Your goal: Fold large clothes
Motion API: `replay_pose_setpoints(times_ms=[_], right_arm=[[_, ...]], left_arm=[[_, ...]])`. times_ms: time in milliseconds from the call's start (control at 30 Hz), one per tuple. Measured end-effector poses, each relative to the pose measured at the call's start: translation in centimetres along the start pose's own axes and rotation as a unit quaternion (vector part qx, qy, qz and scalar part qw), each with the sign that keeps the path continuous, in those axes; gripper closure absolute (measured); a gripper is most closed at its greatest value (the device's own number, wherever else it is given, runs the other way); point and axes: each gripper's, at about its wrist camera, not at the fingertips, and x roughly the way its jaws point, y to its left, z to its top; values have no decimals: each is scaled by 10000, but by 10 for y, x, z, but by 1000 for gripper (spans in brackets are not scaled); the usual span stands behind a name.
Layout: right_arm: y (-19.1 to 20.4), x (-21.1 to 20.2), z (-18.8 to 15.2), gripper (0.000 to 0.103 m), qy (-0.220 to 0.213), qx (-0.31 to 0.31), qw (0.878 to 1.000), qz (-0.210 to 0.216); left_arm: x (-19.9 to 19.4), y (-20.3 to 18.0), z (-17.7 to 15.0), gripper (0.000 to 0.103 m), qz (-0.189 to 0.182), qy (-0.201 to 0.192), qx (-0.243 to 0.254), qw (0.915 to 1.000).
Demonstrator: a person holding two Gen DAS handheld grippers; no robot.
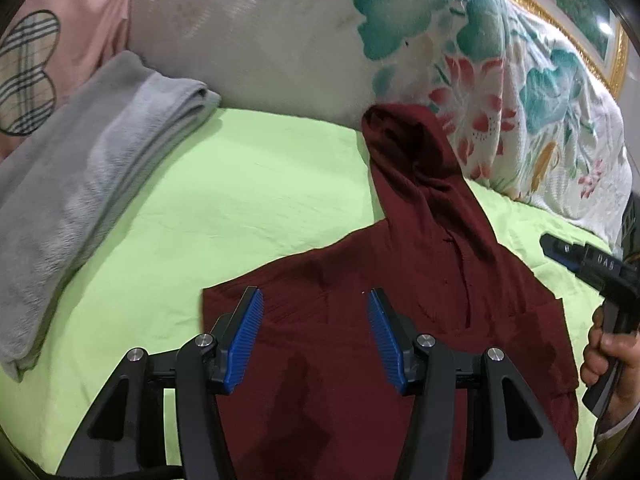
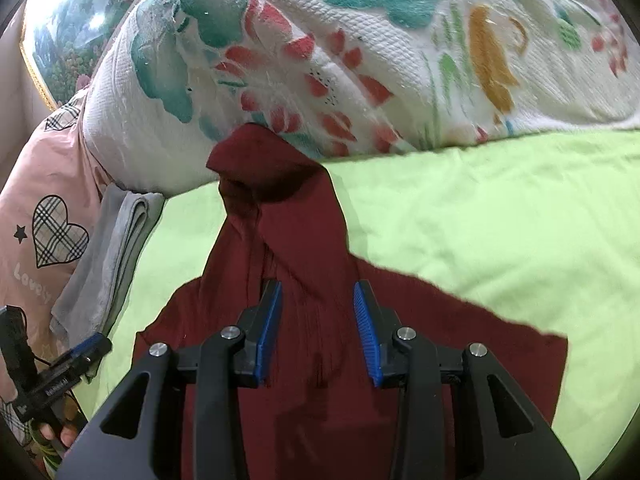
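A dark red hooded garment (image 1: 420,280) lies flat on the light green bedsheet (image 1: 240,200), its hood reaching up against the floral quilt. It also shows in the right wrist view (image 2: 304,248). My left gripper (image 1: 316,300) hovers open over the garment's left part, holding nothing. My right gripper (image 2: 318,292) hovers open over the garment below the hood, holding nothing. The right gripper also shows at the right edge of the left wrist view (image 1: 592,268); the left gripper shows at the lower left of the right wrist view (image 2: 76,364).
A folded grey towel (image 1: 88,184) lies on the sheet at the left. A white floral quilt (image 1: 500,92) is piled along the back. A pink pillow with a plaid heart (image 2: 44,216) sits at the far left. A framed picture (image 2: 64,28) hangs behind.
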Motion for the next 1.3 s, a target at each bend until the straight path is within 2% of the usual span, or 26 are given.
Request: replay_pose_setpoints(times_ms=[200, 333, 433, 600, 700, 733, 767, 800, 833, 867, 1067, 1300], right_arm=[[7, 49, 31, 60, 136, -207, 9997, 23], [9, 85, 55, 56, 136, -316, 9993, 172], [11, 110, 69, 51, 152, -502, 9984, 217], [-1, 149, 88, 50, 348, -257, 9984, 377], [-6, 162, 96, 50, 344, -161, 9981, 483], [-6, 165, 97, 51, 322, -179, 9982, 479], [-5, 167, 98, 63, 306, -214, 9983, 442], [-3, 168, 98, 91, 272, -284, 9985, 374], [-2, 167, 98, 99, 279, -291, 9985, 367], [-1, 165, 97, 99, 263, -271, 9985, 396], [5, 108, 85, 99, -148, -470, 9976, 496], [6, 28, 51, 99, -225, -763, 9951, 580]], left_arm=[[49, -18, 38, 48, -140, 142, 120, 9997], [100, -30, 77, 48, -394, 405, 180, 9982], [141, -40, 102, 48, -429, 599, 274, 9969], [192, -52, 132, 48, -354, 621, 317, 9969], [211, -54, 144, 48, -473, 562, 199, 9971], [217, -55, 148, 48, -520, 533, 149, 9971], [222, -58, 151, 49, -551, 486, 140, 9972], [223, -59, 153, 62, -551, 433, 150, 9974], [223, -62, 155, 98, -640, 350, 199, 9971], [222, -64, 155, 99, -791, 382, 214, 9959], [167, -69, 139, 102, -1057, -117, 427, 9934], [71, -74, 85, 102, -1444, -579, 830, 9843]])
